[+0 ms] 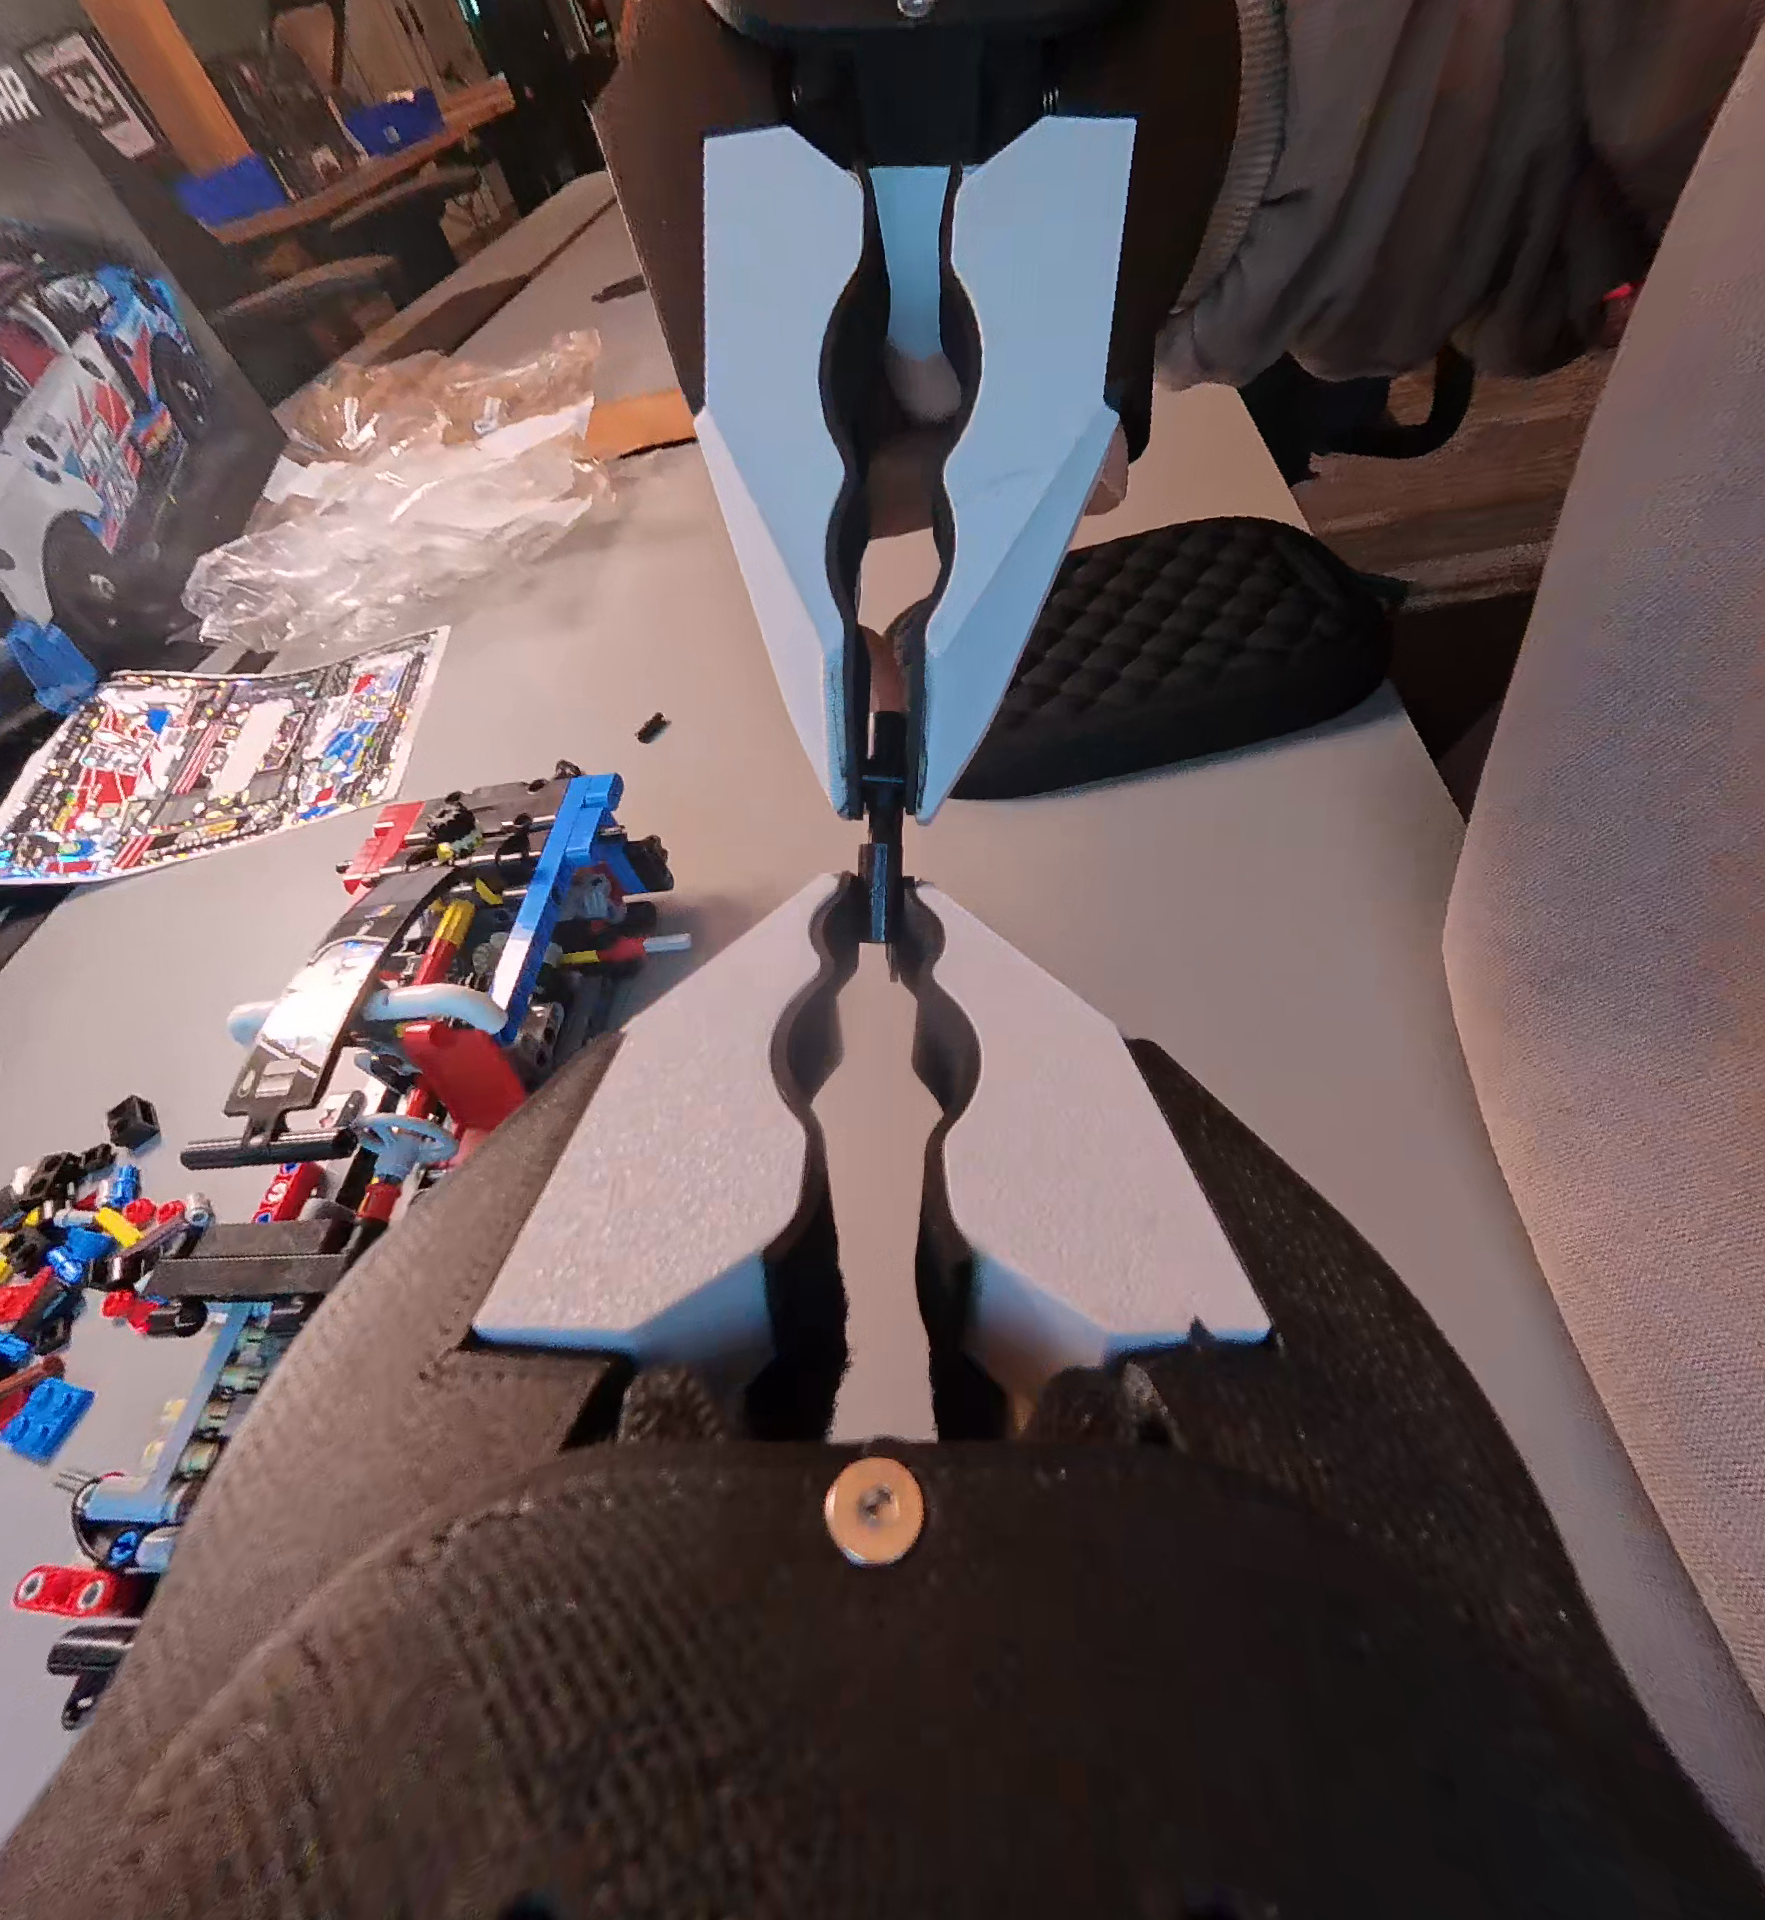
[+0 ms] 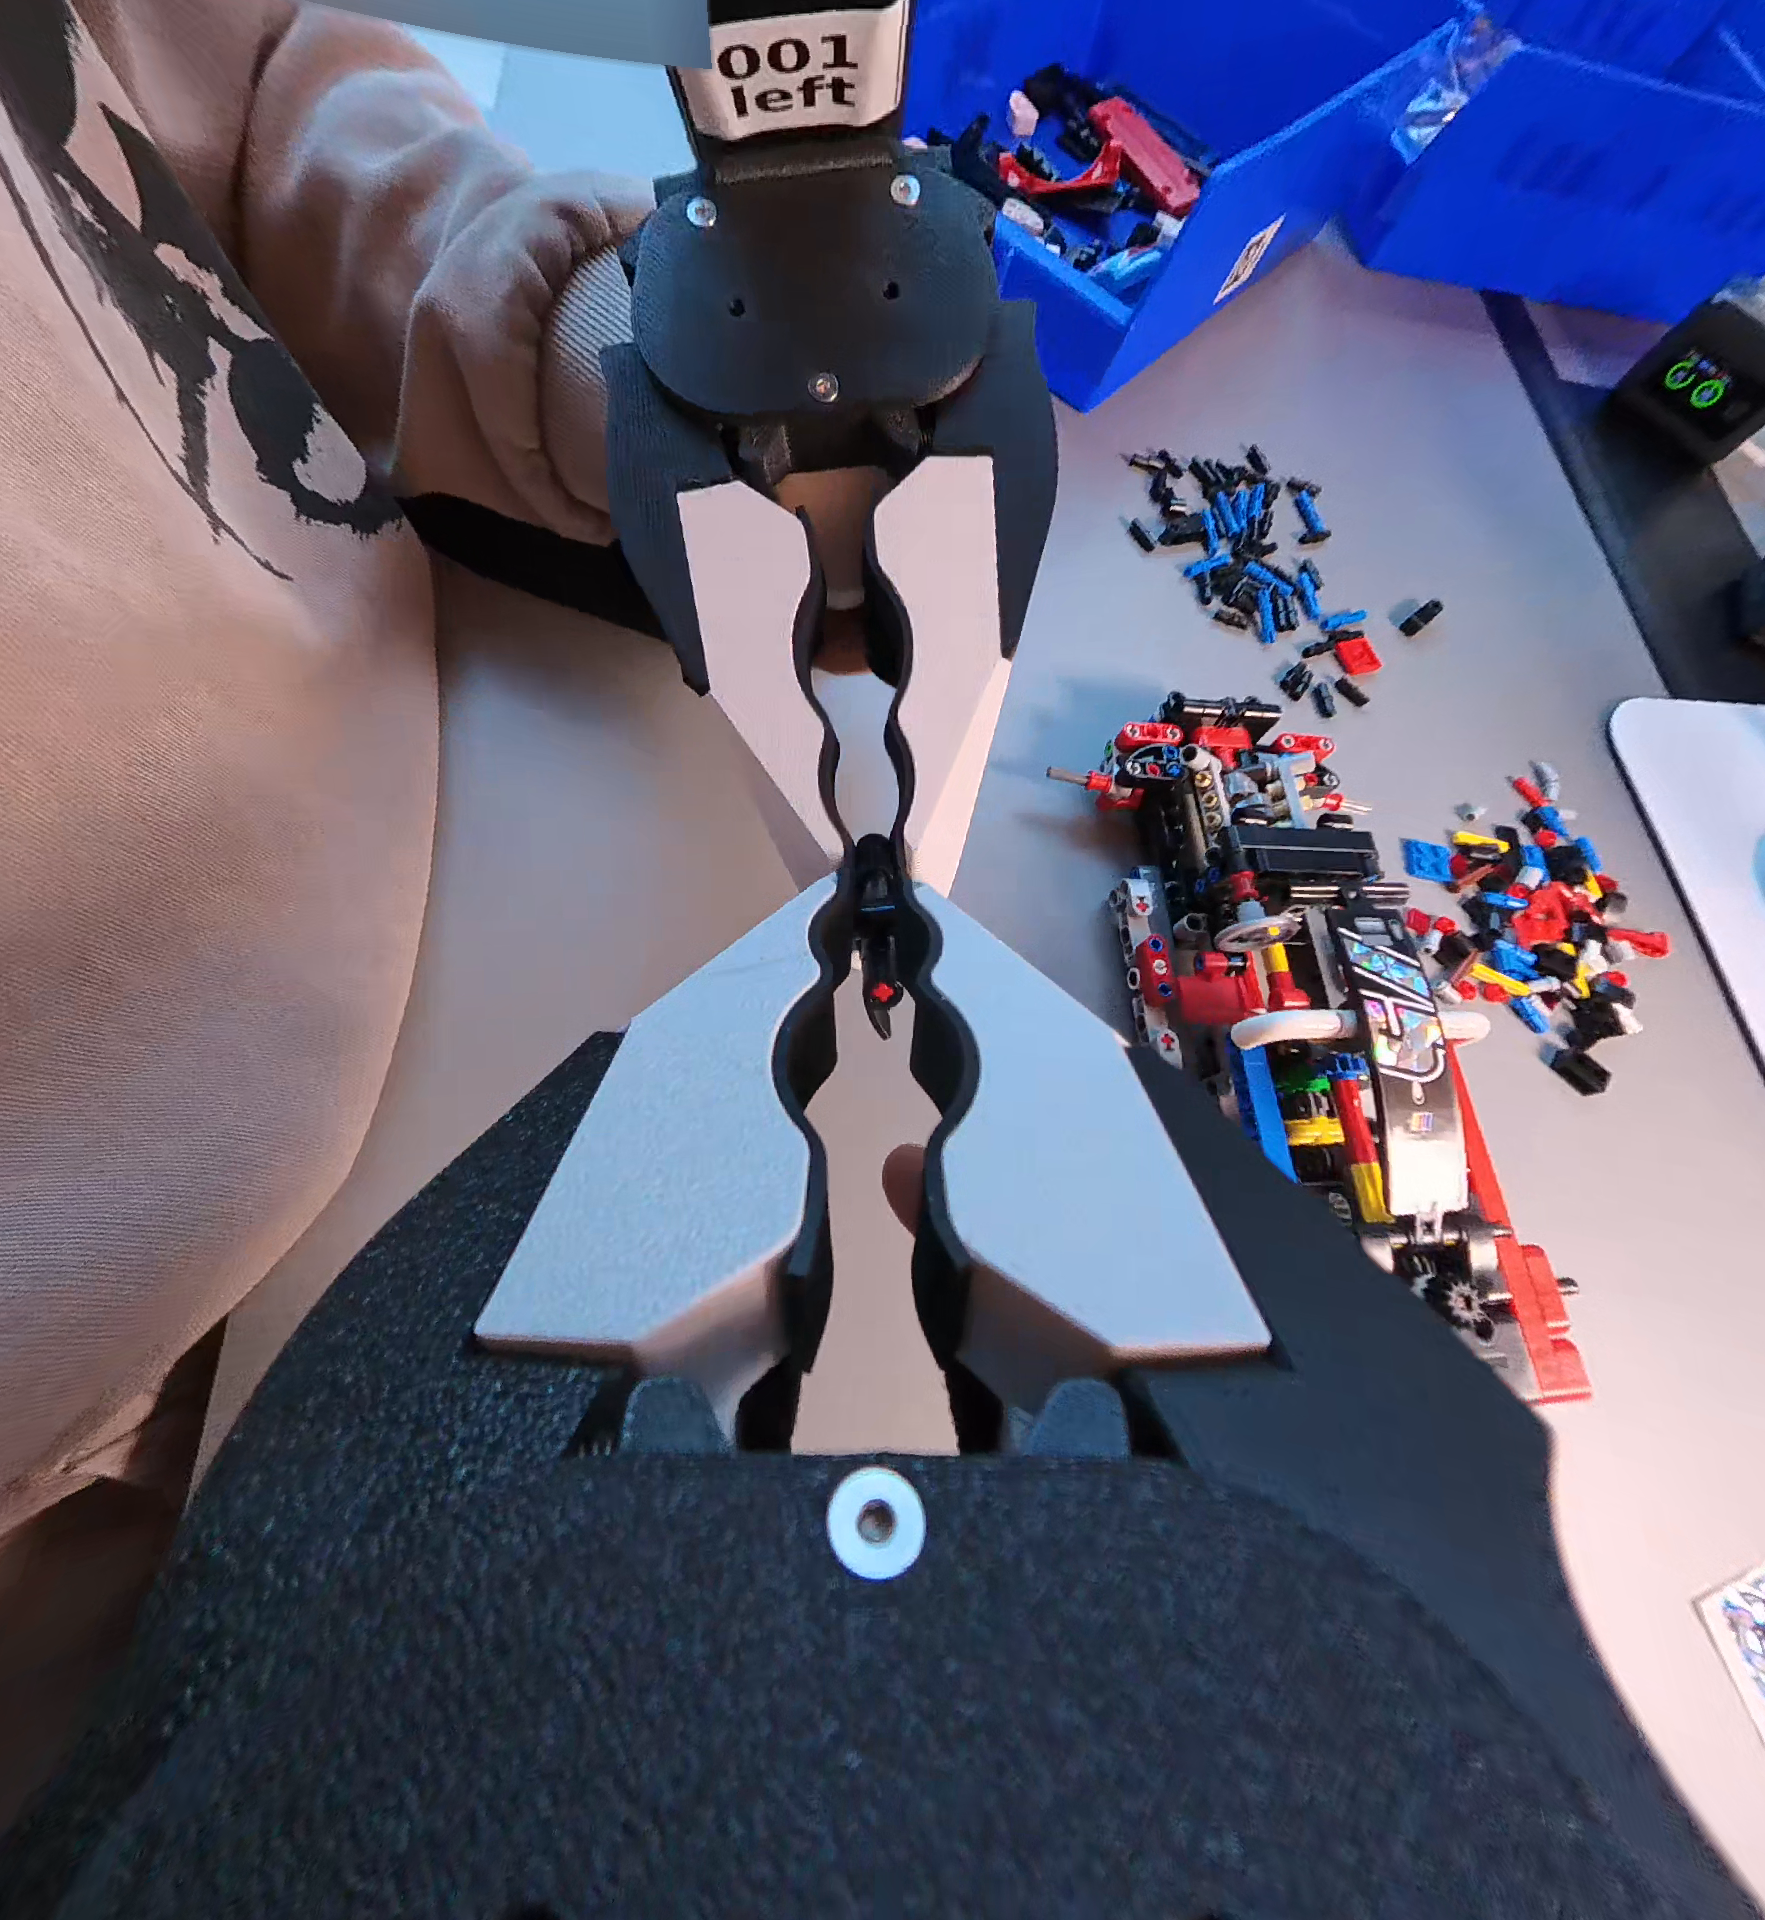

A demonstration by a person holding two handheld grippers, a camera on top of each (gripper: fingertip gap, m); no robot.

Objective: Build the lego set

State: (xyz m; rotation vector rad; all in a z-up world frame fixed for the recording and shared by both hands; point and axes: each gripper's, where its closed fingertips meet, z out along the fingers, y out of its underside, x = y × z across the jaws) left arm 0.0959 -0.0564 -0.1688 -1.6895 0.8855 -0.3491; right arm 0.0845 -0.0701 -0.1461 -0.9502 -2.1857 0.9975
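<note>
Grey table (image 1: 1221,935) | both tools tip-to-tip, pinching black pin assembly (image 1: 880,862)

Two grippers met tip to tip: the left gripper (image 1: 878,904) and the right gripper (image 1: 883,800). One part-built car model (image 2: 1304,997) lay on the table, with one sticker sheet (image 1: 223,758) and one printed box (image 1: 36,395). Two loose piles showed: mixed-colour pieces (image 2: 1543,935) and blue-and-black pins (image 2: 1242,540); two blue bins (image 2: 1584,156) stood behind.
</note>
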